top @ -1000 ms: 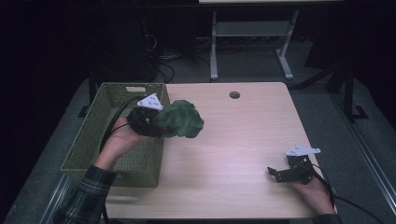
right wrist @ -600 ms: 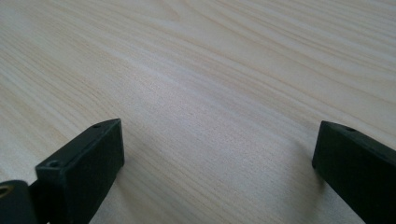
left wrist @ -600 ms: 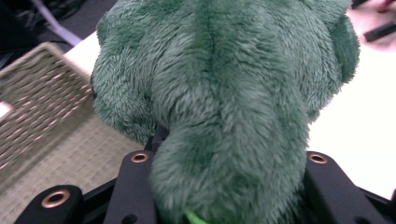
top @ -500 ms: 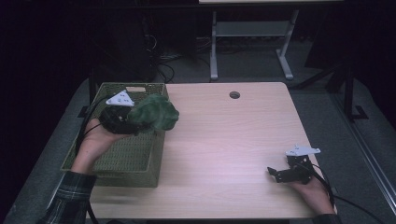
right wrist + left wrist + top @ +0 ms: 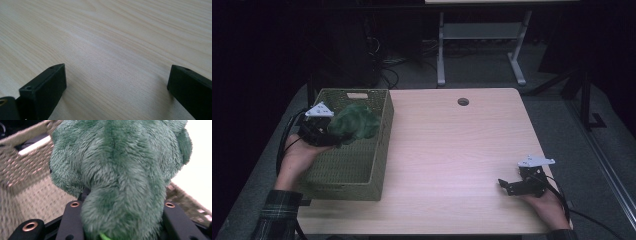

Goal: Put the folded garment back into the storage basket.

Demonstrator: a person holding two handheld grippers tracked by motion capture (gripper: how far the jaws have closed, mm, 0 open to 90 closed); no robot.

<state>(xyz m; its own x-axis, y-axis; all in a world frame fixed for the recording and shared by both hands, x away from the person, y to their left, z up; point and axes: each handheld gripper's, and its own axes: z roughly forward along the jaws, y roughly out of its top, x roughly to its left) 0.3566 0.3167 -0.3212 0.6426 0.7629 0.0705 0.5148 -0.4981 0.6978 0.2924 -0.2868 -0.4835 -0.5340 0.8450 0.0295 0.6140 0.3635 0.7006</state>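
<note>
One green plush toy (image 5: 354, 123) is showing, and one woven basket (image 5: 362, 170) is sitting on one wooden bench (image 5: 452, 150). Two tools are showing: the left tool (image 5: 332, 137) and the right tool (image 5: 504, 185), each one being carried by one hand, making two hands. One round hole (image 5: 463, 101) is showing in the bench top. One metal stand (image 5: 477, 35) is standing on the floor behind.

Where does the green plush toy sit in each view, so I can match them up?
High view: green plush toy at left, above the woven basket, clamped in the left gripper.
Left gripper view: toy centre frame, between the jaws.
Right gripper view: not in it; bare table.
Shared landmark: the basket.
</note>
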